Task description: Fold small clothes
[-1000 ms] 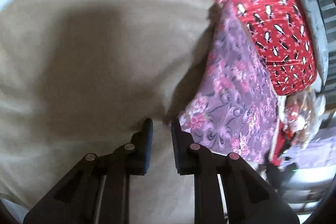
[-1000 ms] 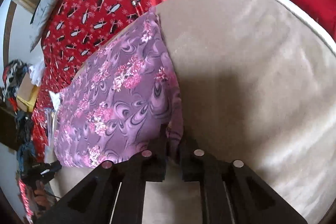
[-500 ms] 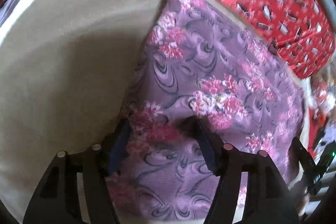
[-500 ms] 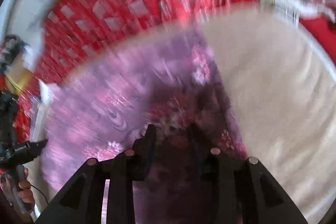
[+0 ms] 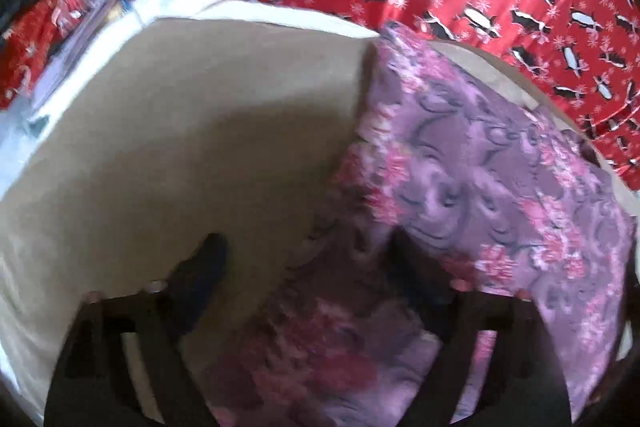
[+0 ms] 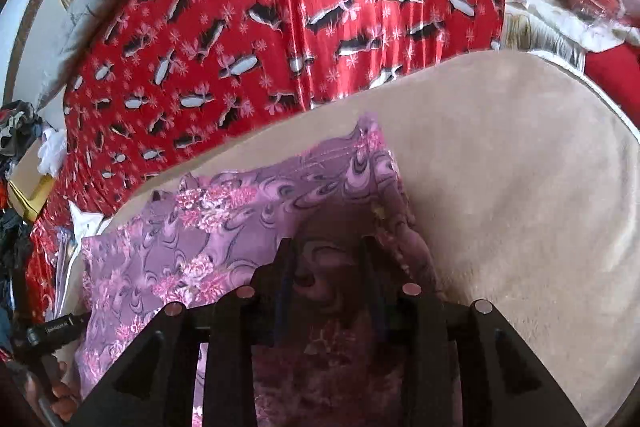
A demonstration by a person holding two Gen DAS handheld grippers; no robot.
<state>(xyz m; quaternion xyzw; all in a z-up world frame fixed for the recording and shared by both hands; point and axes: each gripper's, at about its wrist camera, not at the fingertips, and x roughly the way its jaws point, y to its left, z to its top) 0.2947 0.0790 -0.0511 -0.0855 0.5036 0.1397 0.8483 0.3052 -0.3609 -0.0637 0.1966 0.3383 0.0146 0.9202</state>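
Left gripper point(image 5: 308, 259) jaws opening wide, cloth point(image 5: 460, 187) released since a second ago | right gripper point(image 6: 328, 259) spread partway astride cloth on beige cushion point(image 6: 520, 187) | grip unclear, left view blurred

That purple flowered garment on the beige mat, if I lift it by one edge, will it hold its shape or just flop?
Probably flop: the purple flowered garment lies in soft ripples on the beige mat, with a limp folded edge. It looks thin, so likely light. The mat's nap may drag it when pushed, bunching it rather than sliding. The left gripper is opening over its edge.
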